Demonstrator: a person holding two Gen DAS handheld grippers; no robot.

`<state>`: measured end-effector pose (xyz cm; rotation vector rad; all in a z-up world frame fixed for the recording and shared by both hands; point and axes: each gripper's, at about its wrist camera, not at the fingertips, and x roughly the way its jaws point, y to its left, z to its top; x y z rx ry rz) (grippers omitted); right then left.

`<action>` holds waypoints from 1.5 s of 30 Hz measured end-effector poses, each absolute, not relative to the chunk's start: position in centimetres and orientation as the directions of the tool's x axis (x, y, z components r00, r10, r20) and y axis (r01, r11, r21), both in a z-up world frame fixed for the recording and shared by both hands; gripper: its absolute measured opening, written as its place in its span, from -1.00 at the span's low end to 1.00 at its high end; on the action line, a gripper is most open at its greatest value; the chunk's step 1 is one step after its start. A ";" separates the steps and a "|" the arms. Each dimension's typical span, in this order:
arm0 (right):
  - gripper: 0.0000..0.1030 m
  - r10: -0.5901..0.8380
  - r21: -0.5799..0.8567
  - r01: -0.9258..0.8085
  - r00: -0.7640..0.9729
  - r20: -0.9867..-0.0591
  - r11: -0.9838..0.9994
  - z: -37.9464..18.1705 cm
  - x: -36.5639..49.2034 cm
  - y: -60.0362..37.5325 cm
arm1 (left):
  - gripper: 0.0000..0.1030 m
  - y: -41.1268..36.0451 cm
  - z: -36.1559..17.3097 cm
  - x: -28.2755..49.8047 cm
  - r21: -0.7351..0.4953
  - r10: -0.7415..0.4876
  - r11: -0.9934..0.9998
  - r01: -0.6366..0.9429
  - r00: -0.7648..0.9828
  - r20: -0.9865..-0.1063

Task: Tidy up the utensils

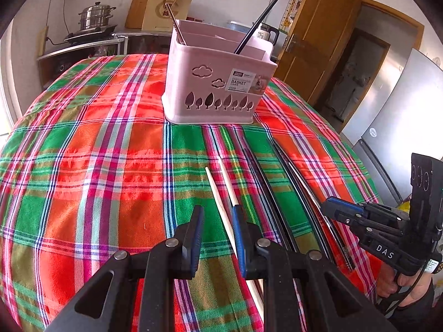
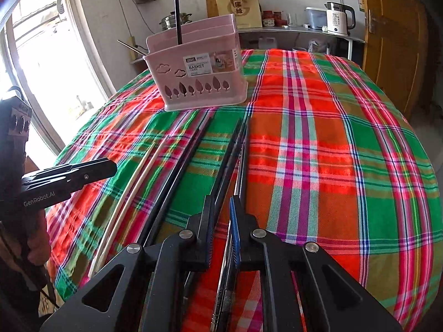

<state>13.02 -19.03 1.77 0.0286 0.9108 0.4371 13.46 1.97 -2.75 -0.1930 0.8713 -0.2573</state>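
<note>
1. Left wrist view: left tongs (image 1: pixel 217 238) sit low over the plaid cloth (image 1: pixel 83 166), jaws apart with a clear gap. One white chopstick (image 1: pixel 220 202) runs through that gap, not pinched; its twin (image 1: pixel 226 177) lies just beside, under the right finger.
2. Same view: pink basket (image 1: pixel 218 83) stands at 12 o'clock, well apart from the tongs, upright. A black chopstick (image 1: pixel 263 18) already leans out of it toward 1 o'clock, a metal one (image 1: pixel 175 22) toward 11.
3. Same view: more black chopsticks (image 1: pixel 265 179) lie on the cloth at 2 o'clock. Right tongs (image 1: pixel 336 211) come in at 3 o'clock, low over the metal chopsticks (image 1: pixel 313 193); jaw state hard to read from here.
4. Right wrist view: right tongs (image 2: pixel 221 221) have jaws narrowly apart over a bundle of black and metal chopsticks (image 2: pixel 241 144). Sticks pass between the fingers; real pinch or not, cannot tell.
5. Same view: basket (image 2: pixel 199 83) at 11 o'clock, left tongs (image 2: pixel 110 167) at 9 o'clock, white pair (image 2: pixel 133 182) between them.
6. Judgement: step is picking sticks for the basket. Centre one stick between the pads, close near mid-length so it doesn't swing, lift level, then tip it upright over a compartment. Don't grab two at once, they'd likely slip.
</note>
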 end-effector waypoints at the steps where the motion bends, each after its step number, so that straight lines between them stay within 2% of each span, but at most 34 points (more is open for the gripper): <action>1: -0.77 0.376 0.205 -0.354 0.528 -0.761 0.913 1.6 13.1 -19.0 | -0.61 1.9 -2.9 13.6 -0.272 -0.301 0.951 0.143 0.613 -0.730; 18: -0.78 0.325 0.156 -0.344 0.515 -0.793 0.926 0.9 15.7 -18.3 | -0.61 1.4 -4.2 15.7 -0.282 -0.308 0.950 0.136 0.575 -0.758; 29: -0.78 0.296 0.121 -0.345 0.519 -0.802 0.931 0.8 17.8 -17.5 | -0.61 0.5 -4.4 17.6 -0.241 -0.280 0.960 0.143 0.552 -0.785; 45: -0.78 0.306 0.133 -0.343 0.520 -0.798 0.930 0.8 18.5 -17.6 | -0.62 0.5 -4.5 18.3 -0.238 -0.267 0.963 0.126 0.562 -0.783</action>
